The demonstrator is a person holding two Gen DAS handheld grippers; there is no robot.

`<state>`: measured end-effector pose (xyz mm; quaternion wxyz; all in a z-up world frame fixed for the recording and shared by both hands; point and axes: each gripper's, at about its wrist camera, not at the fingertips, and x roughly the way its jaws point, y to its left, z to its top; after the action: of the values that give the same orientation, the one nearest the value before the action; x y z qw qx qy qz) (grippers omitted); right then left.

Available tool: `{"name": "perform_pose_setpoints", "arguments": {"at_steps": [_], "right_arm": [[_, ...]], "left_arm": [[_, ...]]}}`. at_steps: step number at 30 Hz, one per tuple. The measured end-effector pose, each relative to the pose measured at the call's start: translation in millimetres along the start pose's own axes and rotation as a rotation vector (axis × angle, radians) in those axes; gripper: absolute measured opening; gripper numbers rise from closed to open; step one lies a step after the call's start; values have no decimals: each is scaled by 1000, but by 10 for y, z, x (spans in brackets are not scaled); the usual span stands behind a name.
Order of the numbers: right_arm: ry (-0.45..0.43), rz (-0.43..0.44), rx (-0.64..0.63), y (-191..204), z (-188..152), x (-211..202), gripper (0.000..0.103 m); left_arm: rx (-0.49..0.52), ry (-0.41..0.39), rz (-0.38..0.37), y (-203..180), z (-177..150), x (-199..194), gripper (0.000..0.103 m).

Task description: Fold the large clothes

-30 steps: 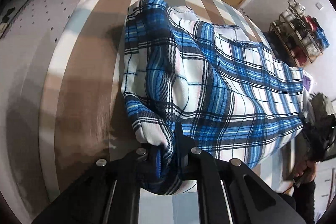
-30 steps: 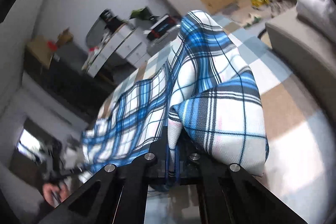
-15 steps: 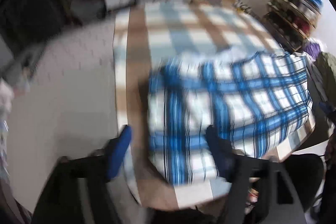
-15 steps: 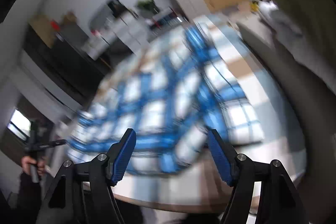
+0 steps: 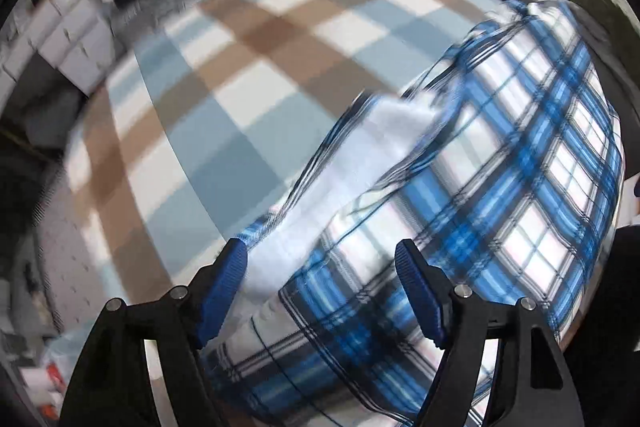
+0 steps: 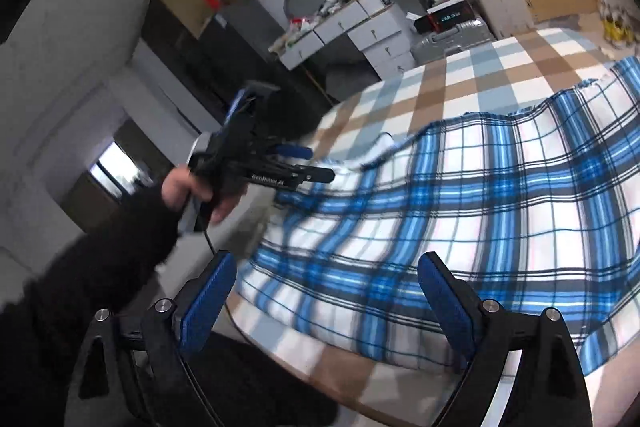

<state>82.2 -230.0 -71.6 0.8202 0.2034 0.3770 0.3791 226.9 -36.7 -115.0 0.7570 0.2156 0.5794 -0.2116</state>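
Left claw: left gripper (image 5: 322, 287) gapes wide, empty, blue pads just above the blue-and-white plaid cotton garment (image 5: 500, 187).
Right claw: right gripper (image 6: 326, 301) is spread wide, holding nothing; garment (image 6: 460, 211) lies ahead on the brown, blue and white checked tablecloth (image 6: 452, 79).
Hidden: left view is motion-blurred; garment edges run out of frame.
Changed: a second ago both clamped raised cloth; it now lies released.

Soft matt woven plaid shirt (image 6: 472, 195) on matt checked cloth cover (image 5: 248, 75); ribbed blue fingers (image 6: 206, 301), prob. plastic.
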Motion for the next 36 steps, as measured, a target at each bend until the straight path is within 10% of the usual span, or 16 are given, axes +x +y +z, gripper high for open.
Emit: {"name": "perform_pose_setpoints", "arguments": {"at_steps": [5, 8, 13, 23, 31, 36], "right_arm": [[52, 11, 63, -259, -7, 94, 94], [54, 44, 80, -284, 6, 59, 94], [63, 45, 54, -218, 6, 36, 94], [49, 23, 70, -255, -15, -19, 94], [30, -9, 86, -293, -27, -88, 94], [18, -31, 146, -408, -19, -116, 94]], "left_arm": [[-7, 12, -96, 91, -152, -8, 41], [38, -5, -67, -20, -198, -125, 9], [142, 42, 108, -302, -239, -187, 0], [-15, -86, 196, -64, 14, -624, 0], [-168, 57, 232, 294, -105, 97, 3], [-280, 0, 279, 447, -244, -145, 63]]}}
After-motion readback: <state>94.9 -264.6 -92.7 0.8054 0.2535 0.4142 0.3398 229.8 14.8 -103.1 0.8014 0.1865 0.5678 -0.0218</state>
